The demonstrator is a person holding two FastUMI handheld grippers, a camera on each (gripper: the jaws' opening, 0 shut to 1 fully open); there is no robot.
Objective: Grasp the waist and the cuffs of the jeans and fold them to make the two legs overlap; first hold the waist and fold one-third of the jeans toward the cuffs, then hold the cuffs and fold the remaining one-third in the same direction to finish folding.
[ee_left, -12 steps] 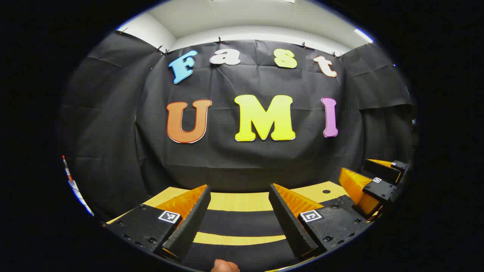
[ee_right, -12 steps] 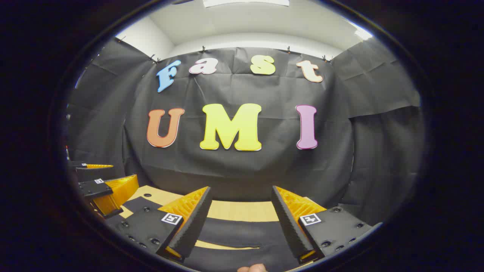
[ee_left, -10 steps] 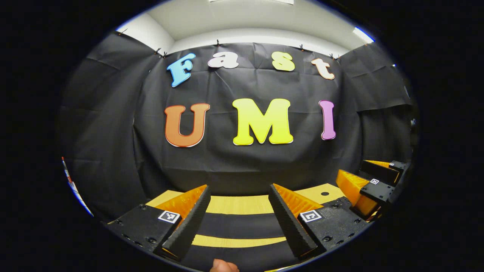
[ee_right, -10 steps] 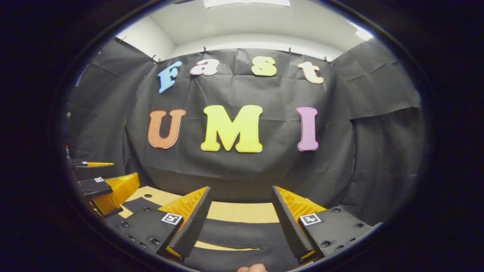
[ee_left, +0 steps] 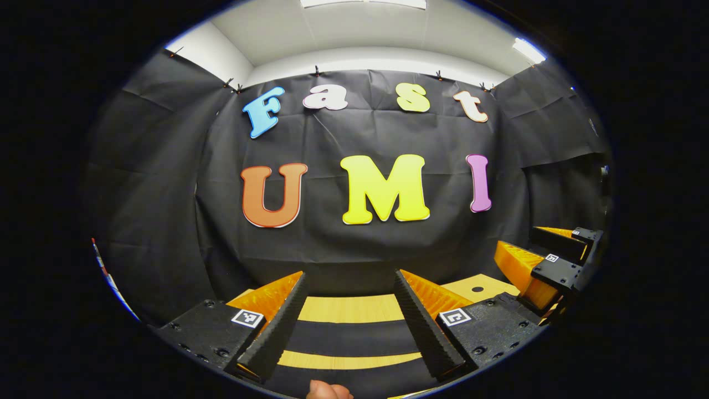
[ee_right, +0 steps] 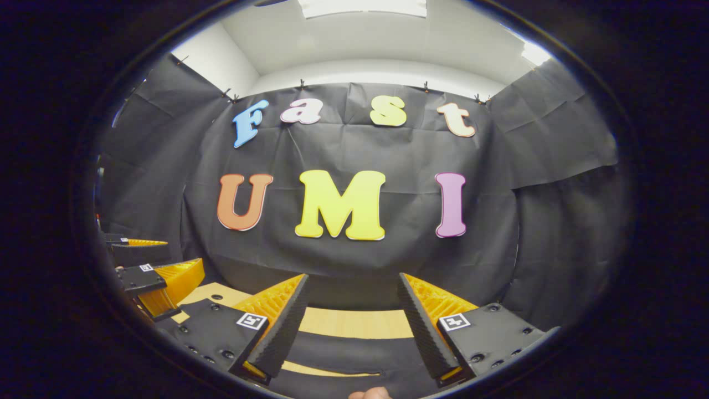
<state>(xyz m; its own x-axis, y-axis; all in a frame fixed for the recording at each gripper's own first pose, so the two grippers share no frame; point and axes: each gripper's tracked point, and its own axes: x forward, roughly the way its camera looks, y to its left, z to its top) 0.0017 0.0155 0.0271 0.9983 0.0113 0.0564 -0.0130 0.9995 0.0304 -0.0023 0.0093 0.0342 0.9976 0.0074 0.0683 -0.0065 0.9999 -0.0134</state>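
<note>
While both tools hover level over the bench, the left gripper [ee_left: 349, 316] at the bottom of the left gripper view has its two ribbed wedge fingers spread wide with nothing between them. A fingertip [ee_left: 328, 390] of the holding hand pokes in at the very bottom edge. Between and just beyond those fingers lie dark, near-black bands of cloth, the jeans [ee_left: 354, 338], flat on the pale wooden tabletop [ee_left: 349, 308], which shows through as yellow strips between the bands. I cannot say which end is waist and which is cuff.

At the bottom of the right gripper view, the right gripper [ee_right: 352, 321] is likewise wide apart and holding nothing, with the same dark jeans [ee_right: 343, 352] under its fingers and a wavy hem or edge running across the lower middle. The wood tabletop [ee_right: 354, 323] runs beyond it.

Farther off, each view catches the other tool: at the right edge of the left gripper view and at the left edge of the right gripper view, so they sit side by side.

Behind everything hangs the black cloth backdrop [ee_left: 388, 244], clipped up under a white ceiling [ee_right: 360, 39].

To my eye, the grippers are parked open and above the garment because no grasp has begun; the folding has not started.
</note>
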